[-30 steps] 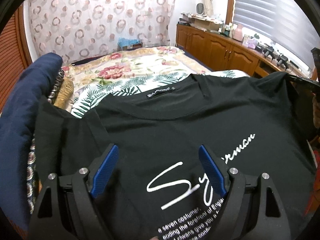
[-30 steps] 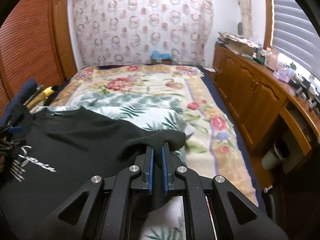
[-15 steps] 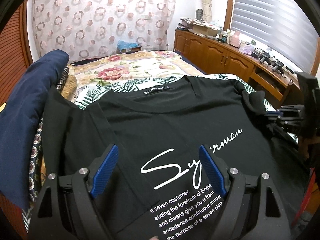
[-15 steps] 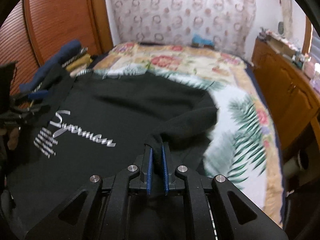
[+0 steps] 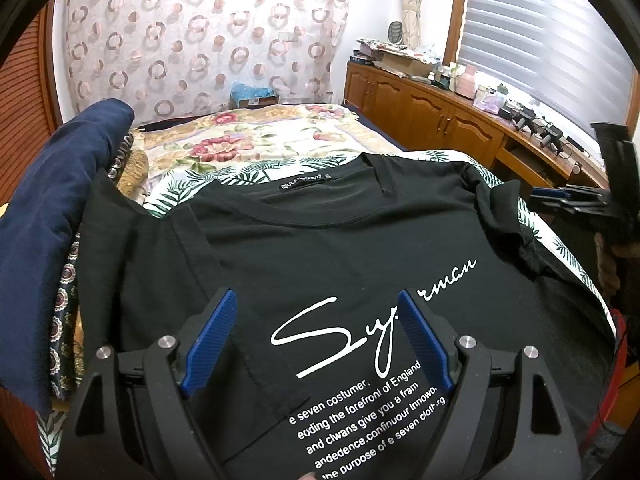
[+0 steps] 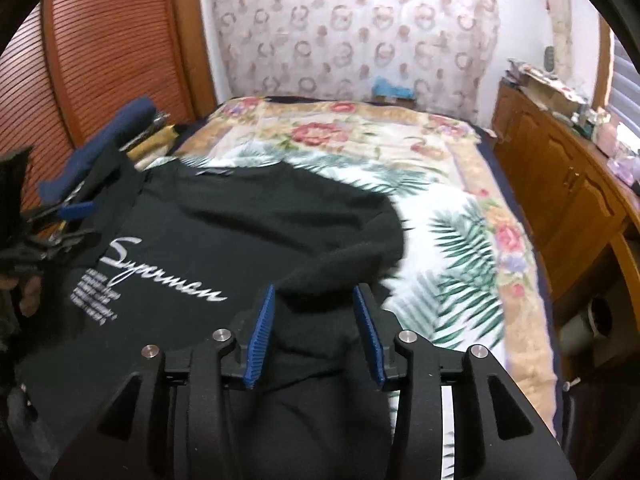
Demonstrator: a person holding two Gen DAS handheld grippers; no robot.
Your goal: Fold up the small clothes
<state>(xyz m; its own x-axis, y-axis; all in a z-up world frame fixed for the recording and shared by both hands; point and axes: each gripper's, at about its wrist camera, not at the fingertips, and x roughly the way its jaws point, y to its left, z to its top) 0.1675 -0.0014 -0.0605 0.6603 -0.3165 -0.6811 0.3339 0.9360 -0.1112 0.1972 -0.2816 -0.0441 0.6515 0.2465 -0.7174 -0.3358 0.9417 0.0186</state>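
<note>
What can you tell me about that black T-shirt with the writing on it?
The black T-shirt looks like soft knit cotton and lies front-up, spread over the leaf-patterned bedspread. White script and small text lines are printed on its chest, with a label inside the neckline. One sleeve is folded over the body, the other bunched into a hump. Both pairs of tongs, left and right, hang open over it, gripping nothing. Its left side meets a navy garment.

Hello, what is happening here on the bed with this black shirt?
A person holding a gripper in each hand is folding a black T-shirt spread on the bed. The right sleeve is folded in over the shirt body. The right gripper is open, its blue fingers on either side of that fold. The left gripper hangs open over the printed chest, gripping nothing.
</note>
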